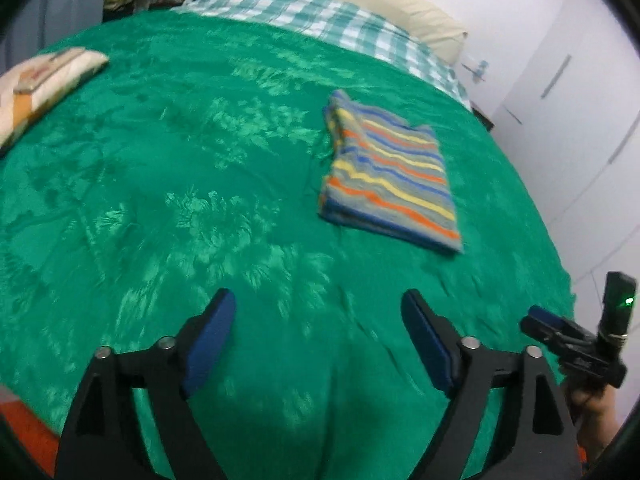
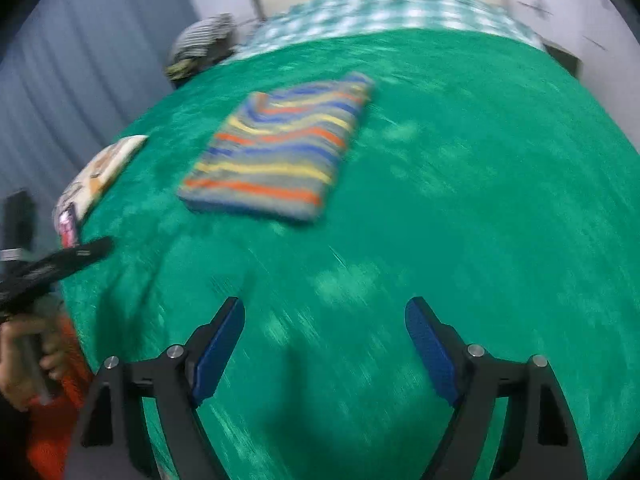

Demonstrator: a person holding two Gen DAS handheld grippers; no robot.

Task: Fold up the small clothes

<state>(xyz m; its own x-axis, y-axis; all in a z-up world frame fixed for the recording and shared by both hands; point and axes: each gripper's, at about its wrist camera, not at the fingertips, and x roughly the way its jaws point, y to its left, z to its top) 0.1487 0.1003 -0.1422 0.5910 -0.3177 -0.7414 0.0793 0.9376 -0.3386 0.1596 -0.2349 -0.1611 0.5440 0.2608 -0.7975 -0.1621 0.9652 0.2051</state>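
while folded striped garment (image 1: 387,172) lies flat, tools apart

Both grippers held wide open, nothing gripped.
The left gripper (image 1: 318,308) and the right gripper (image 2: 324,316) are held side by side, each by a hand.

Folded garment (image 1: 390,172) lies on the bed (image 1: 180,200) ahead of my fingers (image 1: 210,338), pillow (image 1: 44,86) far left.
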